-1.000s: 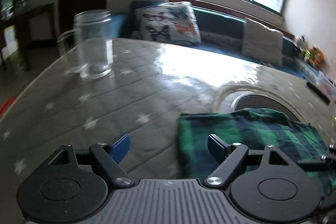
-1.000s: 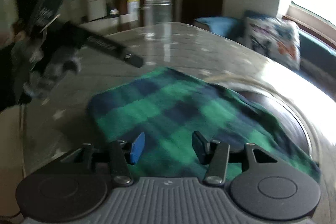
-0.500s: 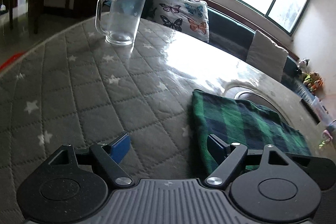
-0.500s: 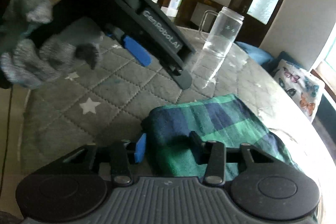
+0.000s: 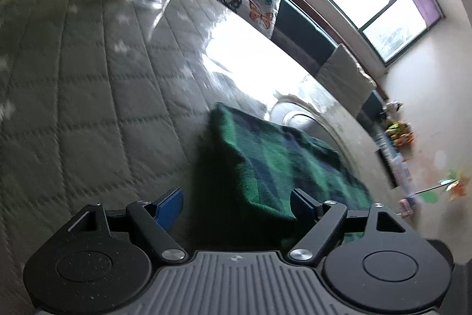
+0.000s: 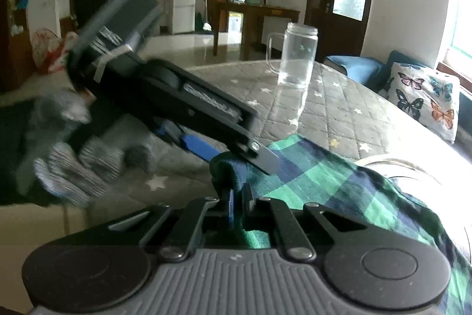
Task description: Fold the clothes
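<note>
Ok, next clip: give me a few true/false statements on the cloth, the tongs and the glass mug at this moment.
1. The right tongs are shut on the green plaid cloth. True.
2. The left tongs pinch the cloth. False: they are open, cloth corner between them.
3. The glass mug lies tipped over. False: it stands upright on the quilted table cover.
4. The mug stands apart from the cloth. True.
5. The butterfly cushion sits on the cloth. False: it is beyond the table.

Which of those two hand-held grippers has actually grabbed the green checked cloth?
The right hand-held gripper: its jaws are shut on a bunched corner of the green plaid cloth. The left hand-held gripper is open, the cloth's edge between its fingers, unpinched.
</note>
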Demonstrator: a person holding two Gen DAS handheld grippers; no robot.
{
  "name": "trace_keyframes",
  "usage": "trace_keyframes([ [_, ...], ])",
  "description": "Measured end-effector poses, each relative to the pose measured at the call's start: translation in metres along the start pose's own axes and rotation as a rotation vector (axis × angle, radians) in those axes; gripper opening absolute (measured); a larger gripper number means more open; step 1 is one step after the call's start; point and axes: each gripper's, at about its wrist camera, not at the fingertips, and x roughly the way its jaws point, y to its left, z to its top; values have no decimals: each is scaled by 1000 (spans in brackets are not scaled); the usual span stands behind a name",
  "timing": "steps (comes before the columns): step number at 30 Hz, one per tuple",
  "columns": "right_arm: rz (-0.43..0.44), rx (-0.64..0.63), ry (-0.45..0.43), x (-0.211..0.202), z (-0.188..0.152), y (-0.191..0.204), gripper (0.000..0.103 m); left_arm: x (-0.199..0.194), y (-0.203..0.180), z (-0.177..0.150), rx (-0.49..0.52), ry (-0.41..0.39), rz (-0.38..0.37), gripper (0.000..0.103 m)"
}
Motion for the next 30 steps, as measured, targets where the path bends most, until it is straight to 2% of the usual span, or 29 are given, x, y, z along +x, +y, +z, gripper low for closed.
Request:
trace_keyframes([
  [3,30,-2,-27,-20,-3,8,4,-2,4,-8,-59,14,-46,72],
  [6,68,-15,-50,-37,-7,19,3,-2,11,-18,-127,26,-100,60],
  [8,99,-29,-58,-44,-9,26,3,-1,16,-24,-169,40,-134,37],
  [12,125,-55,-44,-46,-15,32,6,0,23,-30,-197,31,-147,16],
  [16,151,-25,-34,-54,-22,21,18,-3,22,-26,-190,25,-149,13],
  [20,151,59,-27,-67,-29,-10,22,-7,19,-22,-174,13,-153,12],
  [23,66,100,-19,-70,-36,-36,22,-8,20,-22,-176,11,-149,12],
  [26,-34,146,9,-55,-35,-65,22,-8,21,-22,-178,17,-147,12],
  [30,-151,180,52,-14,-25,-103,22,-10,17,-22,-176,20,-151,12],
])
